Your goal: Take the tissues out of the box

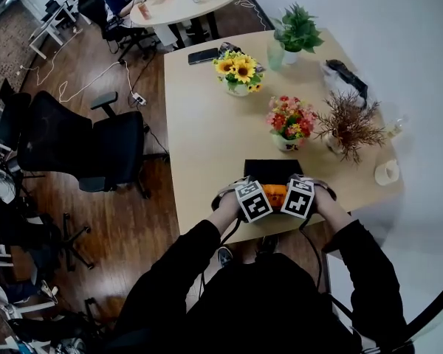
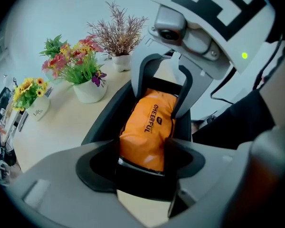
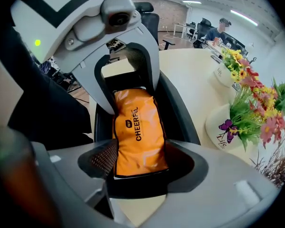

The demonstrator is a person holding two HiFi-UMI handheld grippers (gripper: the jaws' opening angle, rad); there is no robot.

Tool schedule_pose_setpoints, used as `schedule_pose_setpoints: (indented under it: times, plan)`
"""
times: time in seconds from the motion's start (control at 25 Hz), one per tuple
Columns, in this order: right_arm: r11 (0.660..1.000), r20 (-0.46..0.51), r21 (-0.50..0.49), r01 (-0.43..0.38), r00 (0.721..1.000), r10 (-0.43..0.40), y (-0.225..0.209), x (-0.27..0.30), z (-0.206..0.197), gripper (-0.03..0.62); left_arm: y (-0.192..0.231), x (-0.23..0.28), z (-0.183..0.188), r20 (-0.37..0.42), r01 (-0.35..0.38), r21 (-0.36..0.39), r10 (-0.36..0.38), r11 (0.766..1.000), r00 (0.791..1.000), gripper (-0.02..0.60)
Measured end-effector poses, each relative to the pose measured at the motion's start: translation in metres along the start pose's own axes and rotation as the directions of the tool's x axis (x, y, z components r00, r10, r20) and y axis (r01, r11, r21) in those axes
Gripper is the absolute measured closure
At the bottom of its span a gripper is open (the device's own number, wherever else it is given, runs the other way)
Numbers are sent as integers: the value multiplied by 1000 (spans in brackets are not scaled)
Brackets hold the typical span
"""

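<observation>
An orange tissue pack point(image 1: 275, 194) is being held inside a black box point(image 1: 269, 169), which is being carried by the beige worktop point(image 1: 207, 139) at its 6 o'clock edge, just in front of the person. The pack is being straddled from both ends. The left hand-held gripper point(image 1: 255, 198) is being pressed down on the 9 o'clock end and the right hand-held gripper point(image 1: 297, 196) on the 3 o'clock end, with their marker cubes nearly touching.

In the left gripper view, the left hand-held gripper point(image 2: 143, 151) is being kept clamped on the pack point(image 2: 149, 127), with both jaws pressed against its sides and the film dented at the 3 o'clock jaw. The box wall point(image 2: 104, 122) is being seen at 9 o'clock.

In the right gripper view, the right hand-held gripper point(image 3: 140, 158) is likewise being kept closed on the pack point(image 3: 137, 132), whose "CHEERFUL" print is being shown lengthwise.

At 12 o'clock of the box a pot of red and pink flowers point(image 1: 290, 120) is being carried, with a sunflower pot point(image 1: 238, 71) at 11 o'clock and a dried-twig plant point(image 1: 348, 124) at 1 o'clock.
</observation>
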State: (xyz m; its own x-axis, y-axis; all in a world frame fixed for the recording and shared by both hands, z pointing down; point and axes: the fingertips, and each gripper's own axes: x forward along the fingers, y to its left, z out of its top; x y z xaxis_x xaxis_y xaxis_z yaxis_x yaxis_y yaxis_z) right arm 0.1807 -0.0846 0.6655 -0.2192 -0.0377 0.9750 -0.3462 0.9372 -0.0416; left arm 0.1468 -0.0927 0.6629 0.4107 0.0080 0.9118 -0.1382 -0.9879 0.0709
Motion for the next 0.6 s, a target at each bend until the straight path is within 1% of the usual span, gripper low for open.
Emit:
schedule_pose_setpoints:
  times: [0.04, 0.12, 0.24, 0.32, 0.44, 0.52, 0.6]
  plan:
    - [1000, 12, 0, 5, 1000, -5, 1, -1, 0, 282, -1, -1, 0, 13, 3, 4, -3, 1000, 1000, 305]
    - [1000, 37, 18, 18, 999, -19, 1, -3, 0, 316, -2, -6, 1, 49, 8, 2, -8, 1000, 999, 357]
    - [998, 64, 42, 41, 997, -43, 3, -9, 3, 345, -4, -11, 1, 82, -10, 4, 10, 1000, 997, 381]
    - [996, 64, 55, 65, 996, -69, 5, -11, 3, 357, -5, -13, 1, 79, -42, 19, 41, 999, 996, 388]
    - [989, 64, 55, 137, 988, -140, 4, -17, 2, 370, -6, -18, 4, 81, -123, 69, 117, 990, 990, 393]
    - [982, 62, 51, 181, 981, -184, 3, -22, -1, 375, -7, -24, 8, 101, -163, 93, 154, 982, 983, 397]
    - [978, 76, 52, 204, 975, -208, 5, -33, 0, 378, -8, -34, 13, 125, -187, 111, 173, 976, 977, 399]
